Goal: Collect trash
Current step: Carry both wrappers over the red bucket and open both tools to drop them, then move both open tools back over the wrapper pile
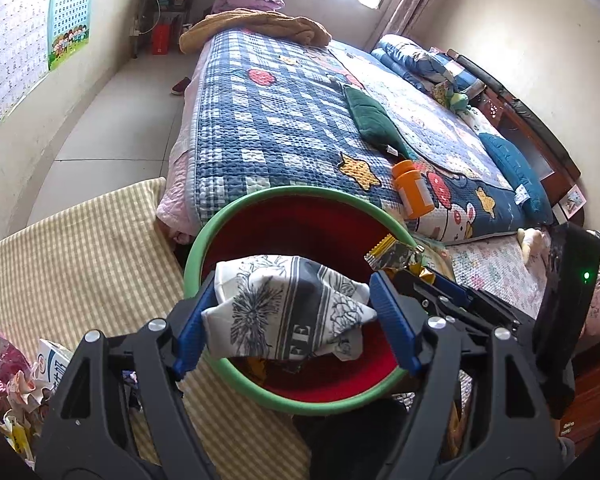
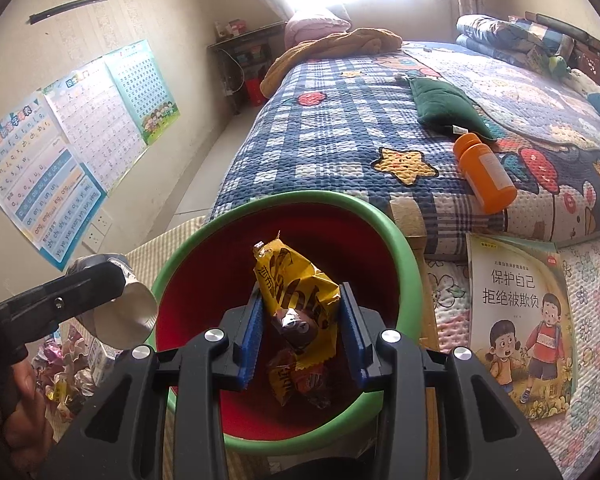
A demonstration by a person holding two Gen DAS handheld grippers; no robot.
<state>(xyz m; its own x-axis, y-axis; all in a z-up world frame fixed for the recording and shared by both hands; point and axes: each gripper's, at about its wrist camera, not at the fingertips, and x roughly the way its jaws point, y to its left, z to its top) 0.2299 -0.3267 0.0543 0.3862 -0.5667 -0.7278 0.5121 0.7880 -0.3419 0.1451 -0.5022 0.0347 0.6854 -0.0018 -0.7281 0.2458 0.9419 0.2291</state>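
Note:
My left gripper (image 1: 292,300) is shut on a white packet with black flower print (image 1: 288,312), held over the near rim of a red bin with a green rim (image 1: 204,248). My right gripper (image 2: 300,300) is shut on a crumpled yellow snack wrapper (image 2: 296,284) above the same bin (image 2: 404,248). Wrappers (image 2: 296,380) lie on the bin's bottom. In the left wrist view the yellow wrapper (image 1: 394,256) and right gripper (image 1: 424,274) come in from the right. In the right wrist view, the packet's pale end (image 2: 128,312) shows at the left.
The bin stands against a bed with a blue checked quilt (image 1: 260,112). An orange bottle (image 2: 486,178) and a green cushion (image 2: 444,106) lie on it. A picture book (image 2: 520,328) lies right of the bin. More wrappers and a carton (image 1: 16,380) are heaped at the left.

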